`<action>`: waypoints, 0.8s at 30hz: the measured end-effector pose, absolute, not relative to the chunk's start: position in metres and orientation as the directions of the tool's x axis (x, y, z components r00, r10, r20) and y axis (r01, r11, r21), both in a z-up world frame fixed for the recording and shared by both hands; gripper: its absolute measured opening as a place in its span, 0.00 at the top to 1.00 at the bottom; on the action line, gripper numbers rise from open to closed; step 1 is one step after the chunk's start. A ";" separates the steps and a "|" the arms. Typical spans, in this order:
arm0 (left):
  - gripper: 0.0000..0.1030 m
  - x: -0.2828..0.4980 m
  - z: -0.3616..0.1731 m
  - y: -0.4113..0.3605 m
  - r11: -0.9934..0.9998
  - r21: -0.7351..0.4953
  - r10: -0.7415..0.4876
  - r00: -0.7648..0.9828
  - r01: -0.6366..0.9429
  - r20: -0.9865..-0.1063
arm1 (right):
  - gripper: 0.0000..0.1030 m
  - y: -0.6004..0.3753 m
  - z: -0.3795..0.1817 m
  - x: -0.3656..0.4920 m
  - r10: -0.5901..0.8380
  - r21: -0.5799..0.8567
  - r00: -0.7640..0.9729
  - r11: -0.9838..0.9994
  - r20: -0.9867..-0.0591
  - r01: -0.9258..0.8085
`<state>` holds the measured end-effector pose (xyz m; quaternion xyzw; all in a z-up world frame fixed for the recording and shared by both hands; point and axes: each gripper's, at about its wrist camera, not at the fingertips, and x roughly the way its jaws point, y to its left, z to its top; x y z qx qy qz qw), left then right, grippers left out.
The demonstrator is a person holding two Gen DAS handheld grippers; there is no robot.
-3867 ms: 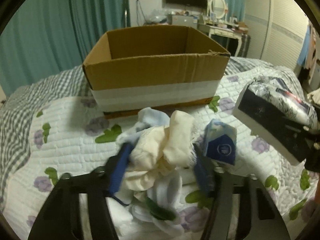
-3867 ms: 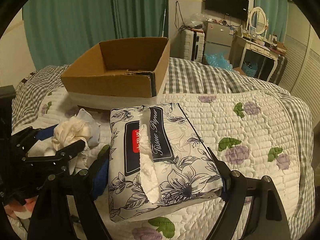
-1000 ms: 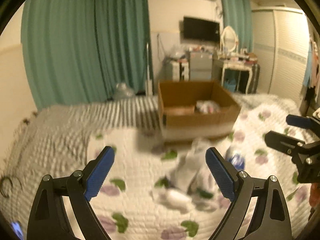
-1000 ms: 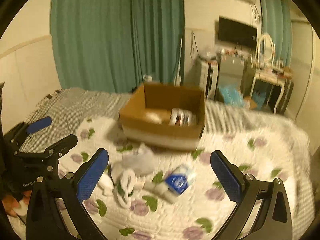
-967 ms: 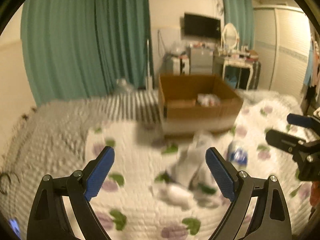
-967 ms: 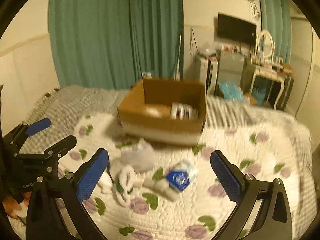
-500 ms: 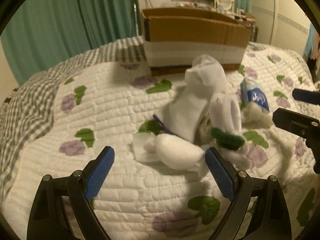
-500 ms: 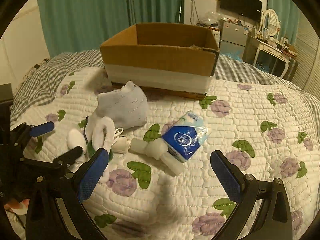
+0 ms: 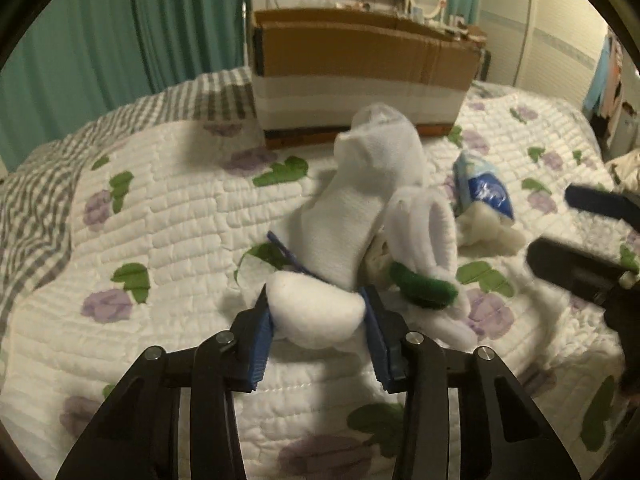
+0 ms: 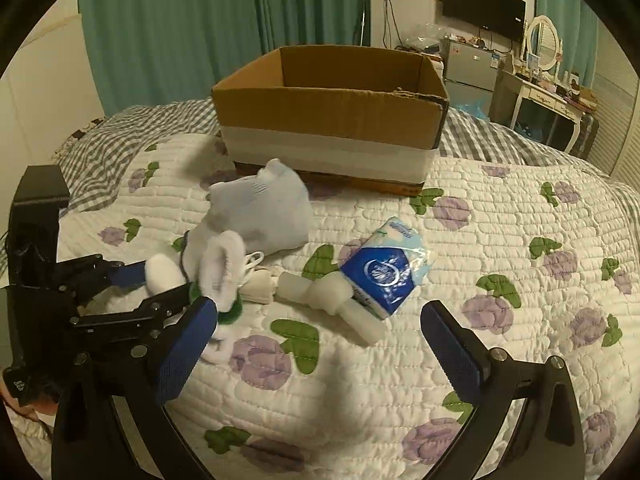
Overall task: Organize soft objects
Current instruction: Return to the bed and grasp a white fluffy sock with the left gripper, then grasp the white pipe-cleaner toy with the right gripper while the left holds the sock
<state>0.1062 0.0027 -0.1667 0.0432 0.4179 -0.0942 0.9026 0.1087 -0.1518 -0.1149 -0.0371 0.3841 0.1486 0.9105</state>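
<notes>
Left hand-held gripper (image 9: 316,316) has just been closing and clasps a sock (image 9: 314,312) on the bed (image 9: 168,208); right hand-held gripper (image 10: 316,340) gapes empty. Next: lift it into the box (image 10: 332,120).

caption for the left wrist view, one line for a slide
Left gripper, jaws just closed, pinches a white sock toe on the floral quilt, cardboard box behind.

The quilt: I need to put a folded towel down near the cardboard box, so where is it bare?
The quilt is bare to the right of the blue tissue pack, up to the cardboard box, and in the near foreground. Left of the pack it is crowded: white socks, pale blue cloth, and the left hand-held gripper.
</notes>
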 end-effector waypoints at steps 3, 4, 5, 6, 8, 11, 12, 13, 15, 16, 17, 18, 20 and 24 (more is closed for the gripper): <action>0.60 0.099 -0.152 0.012 0.982 -0.016 -0.138 0.654 0.188 -0.744 | 0.00 -0.143 -0.114 0.103 0.253 0.048 0.656 0.948 -0.711 -0.314; 0.60 0.096 -0.147 0.016 0.984 -0.013 -0.130 0.663 0.178 -0.738 | 0.00 -0.141 -0.114 0.101 0.257 0.049 0.654 0.947 -0.712 -0.319; 0.60 0.093 -0.140 0.022 0.987 0.000 -0.109 0.675 0.158 -0.729 | 0.00 -0.136 -0.115 0.100 0.262 0.051 0.648 0.944 -0.715 -0.325; 0.60 0.091 -0.137 0.026 0.989 0.004 -0.099 0.682 0.148 -0.725 | 0.00 -0.133 -0.116 0.100 0.265 0.052 0.644 0.943 -0.718 -0.329; 0.60 0.090 -0.131 0.034 0.992 0.009 -0.080 0.683 0.126 -0.726 | 0.01 -0.123 -0.120 0.100 0.271 0.052 0.630 0.938 -0.727 -0.344; 0.60 0.091 -0.130 0.042 0.995 0.024 -0.049 0.687 0.097 -0.725 | 0.02 -0.105 -0.129 0.102 0.254 0.015 0.613 0.930 -0.748 -0.367; 0.60 0.091 -0.131 0.045 0.996 0.020 -0.048 0.686 0.090 -0.726 | 0.04 -0.102 -0.131 0.102 0.250 0.007 0.610 0.929 -0.752 -0.371; 0.60 0.092 -0.131 0.045 0.996 0.018 -0.046 0.685 0.086 -0.728 | 0.06 -0.098 -0.134 0.104 0.247 0.002 0.602 0.926 -0.759 -0.377; 0.60 0.093 -0.133 0.044 0.997 0.029 -0.032 0.681 0.078 -0.732 | 0.08 -0.091 -0.139 0.107 0.250 0.005 0.585 0.922 -0.771 -0.388; 0.60 0.093 -0.134 0.044 0.996 0.032 -0.031 0.678 0.080 -0.734 | 0.11 -0.087 -0.140 0.108 0.254 0.009 0.578 0.920 -0.776 -0.392; 0.60 0.094 -0.136 0.043 0.996 0.034 -0.033 0.674 0.086 -0.738 | 0.12 -0.083 -0.142 0.110 0.258 0.014 0.568 0.917 -0.782 -0.398; 0.60 0.094 -0.136 0.044 0.995 0.037 -0.032 0.672 0.088 -0.740 | 0.16 -0.080 -0.143 0.112 0.259 0.016 0.562 0.916 -0.785 -0.400; 0.60 0.093 -0.137 0.043 0.995 0.044 -0.030 0.671 0.093 -0.741 | 0.23 -0.073 -0.148 0.116 0.255 0.012 0.548 0.914 -0.797 -0.406; 0.60 0.091 -0.138 0.044 0.994 0.031 -0.044 0.668 0.101 -0.743 | 0.60 -0.066 -0.160 0.122 0.244 0.014 0.518 0.913 -0.820 -0.407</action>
